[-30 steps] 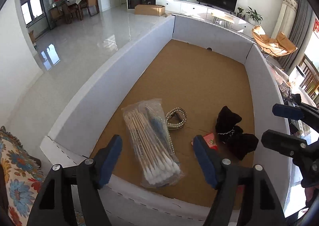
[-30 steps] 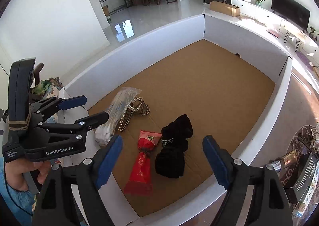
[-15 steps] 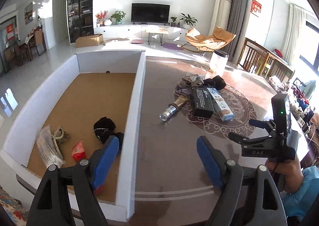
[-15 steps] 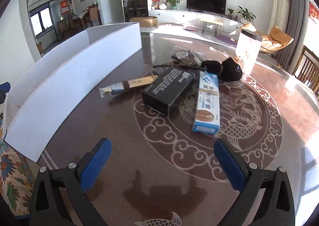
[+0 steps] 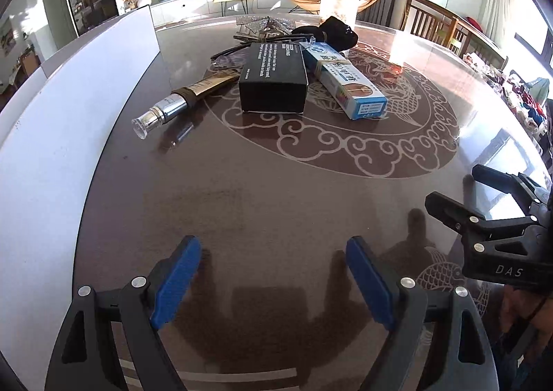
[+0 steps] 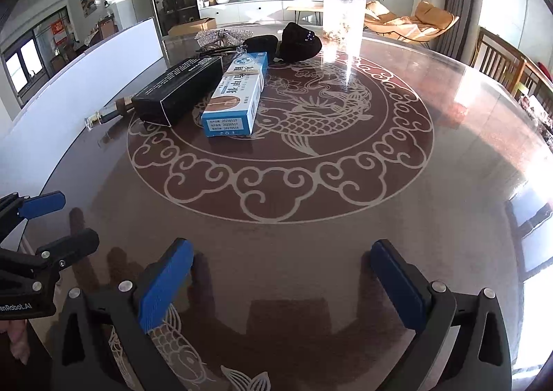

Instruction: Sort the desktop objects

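White partition wall point(image 5: 69, 121) along left edge of dark patterned bench point(image 5: 276, 197). Beside it, silver-capped cosmetic tube point(image 5: 179, 102) lying flat, cap end toward camera. Next right, black box point(image 5: 273, 78) flat on bench, far end of tube running behind its left side. Blue-and-white carton point(image 5: 345, 78) just beside box on right, angled; contact between the two not determinable. Behind both, glittery silver item point(image 5: 266, 23) and black fabric bundle point(image 5: 337, 31); clear container point(image 5: 338, 4) upright further back.

Left gripper point(image 5: 273, 280) low over near bench, blue fingers point(image 5: 176, 277) spread wide, nothing between them, well apart from the pile. Right gripper point(image 6: 280, 282) likewise over bare bench, fingers point(image 6: 397, 282) spread wide and empty. Each gripper visible at edge of the other's view.
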The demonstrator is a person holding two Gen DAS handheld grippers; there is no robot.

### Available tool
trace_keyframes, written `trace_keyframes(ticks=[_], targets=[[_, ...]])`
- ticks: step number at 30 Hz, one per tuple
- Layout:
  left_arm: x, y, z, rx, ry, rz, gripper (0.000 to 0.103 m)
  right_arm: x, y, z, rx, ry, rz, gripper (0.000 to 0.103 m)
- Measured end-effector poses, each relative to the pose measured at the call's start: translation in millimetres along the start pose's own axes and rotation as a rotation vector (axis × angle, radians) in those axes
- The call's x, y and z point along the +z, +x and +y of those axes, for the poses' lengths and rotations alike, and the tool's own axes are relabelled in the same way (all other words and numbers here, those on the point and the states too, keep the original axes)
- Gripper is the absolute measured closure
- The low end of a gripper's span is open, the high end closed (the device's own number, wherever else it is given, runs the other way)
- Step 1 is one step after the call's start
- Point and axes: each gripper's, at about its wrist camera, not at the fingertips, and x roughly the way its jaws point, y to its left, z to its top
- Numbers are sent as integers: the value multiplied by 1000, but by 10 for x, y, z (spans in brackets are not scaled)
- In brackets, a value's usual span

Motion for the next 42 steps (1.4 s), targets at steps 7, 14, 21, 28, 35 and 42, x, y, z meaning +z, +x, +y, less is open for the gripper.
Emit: trace_keyframes(ticks=[7,14,21,28,35,42], targets=[[26,74,-20,26,-2,-21,16,2,30,34,-20,-11,-1,0],[44,118,6,27,-2,-30,4,2,49,38,-21,-13,-2,0],[49,137,30,27,-7,-37,0,1,62,46,-26,-18,-1,0],[60,143,28,25,-1,-29,0,2,62,46,-25,-17,-1,0],[70,155,23,23,1,-20,0,4,65,42,-22,-16,-2,0],[97,169,23,20,5,1,0,4,66,43,-22,-16,-2,0]])
